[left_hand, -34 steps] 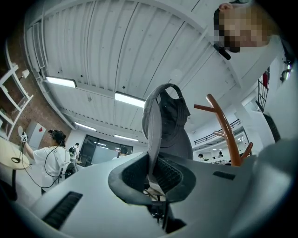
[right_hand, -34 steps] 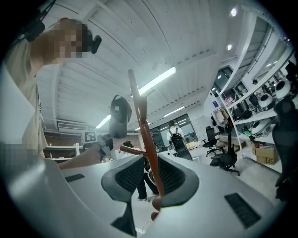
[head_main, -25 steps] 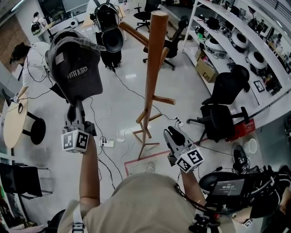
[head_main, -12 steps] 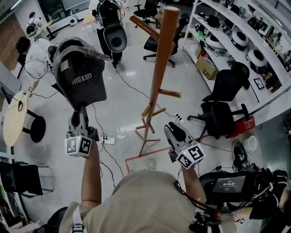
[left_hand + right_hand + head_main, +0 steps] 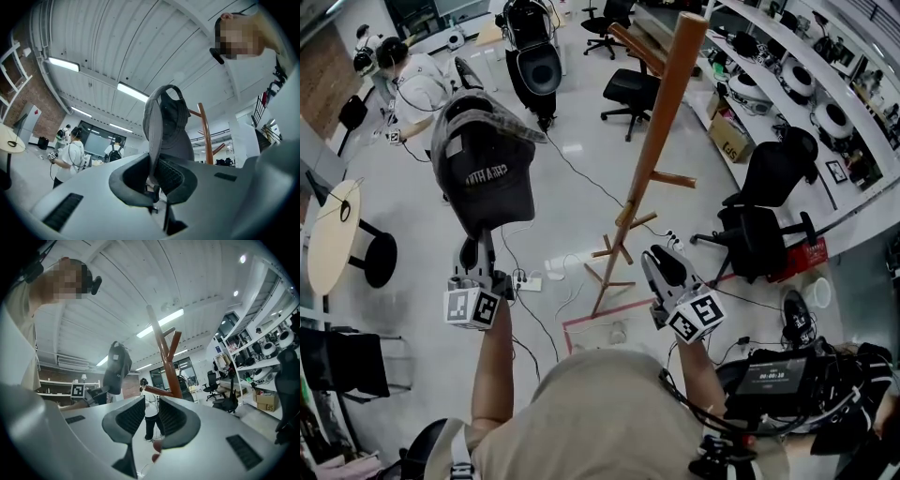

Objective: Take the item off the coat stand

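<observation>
Cap [image 5: 483,178] hangs well clear of coat stand [image 5: 661,141], pinched by its edge in left gripper's [image 5: 475,255] near-closed jaws. Right gripper [image 5: 664,267] jaws slightly apart, empty. Risk: thin fabric grip slips w/ a jolt & cap drops to floor [image 5: 572,187].

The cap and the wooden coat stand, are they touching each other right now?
Apart. The head view shows the cap, pinched in the left gripper, with a wide stretch of bare floor between it and the coat stand.
</observation>
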`<state>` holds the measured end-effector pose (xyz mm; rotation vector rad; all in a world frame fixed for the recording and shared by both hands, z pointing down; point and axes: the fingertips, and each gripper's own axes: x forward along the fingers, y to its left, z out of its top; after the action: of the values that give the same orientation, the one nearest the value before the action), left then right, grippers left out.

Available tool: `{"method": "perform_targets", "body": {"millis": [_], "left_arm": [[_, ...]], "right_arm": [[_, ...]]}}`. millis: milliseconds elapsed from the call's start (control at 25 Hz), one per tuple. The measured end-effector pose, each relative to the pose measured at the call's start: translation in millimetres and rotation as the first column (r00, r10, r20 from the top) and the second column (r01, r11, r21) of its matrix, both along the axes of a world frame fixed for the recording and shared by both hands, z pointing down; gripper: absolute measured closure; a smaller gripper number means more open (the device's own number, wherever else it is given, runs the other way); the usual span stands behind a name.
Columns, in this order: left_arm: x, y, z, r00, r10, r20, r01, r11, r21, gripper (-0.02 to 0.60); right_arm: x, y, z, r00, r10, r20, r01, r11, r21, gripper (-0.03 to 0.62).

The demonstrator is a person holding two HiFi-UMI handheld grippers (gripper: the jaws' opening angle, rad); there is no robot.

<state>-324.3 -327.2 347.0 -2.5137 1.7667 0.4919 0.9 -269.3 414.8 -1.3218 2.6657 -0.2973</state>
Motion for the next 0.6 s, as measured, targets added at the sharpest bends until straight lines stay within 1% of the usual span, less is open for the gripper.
{"method": "perform_targets", "body": {"millis": [200,280,440,600], "left_arm": [[0,0,-2,1.000,-0.005,0.008,0.005,1.000,-0.018,0.548],[-2,2,0,1.000,0.011,0.011,-0.011,1.000,-0.004,0.548],[-13,13,-6,0.999,0.043,0.017,-0.043,0.999,0.014,0.548],[-27,25,-5,0.998,0.070,-0.003,-0.070,0.997,0.023,0.548]], "right_arm": [[2,0,2,1.000,0.003,0.007,-0.003,1.000,-0.005,0.497],[-1,4,4,1.000,0.000,0.007,0.000,1.000,-0.002,0.497],[-20,20,5,1.000,0.000,0.006,0.000,1.000,0.012,0.497],[-44,33,5,1.000,0.000,-0.001,0.000,1.000,0.023,0.497]]}}
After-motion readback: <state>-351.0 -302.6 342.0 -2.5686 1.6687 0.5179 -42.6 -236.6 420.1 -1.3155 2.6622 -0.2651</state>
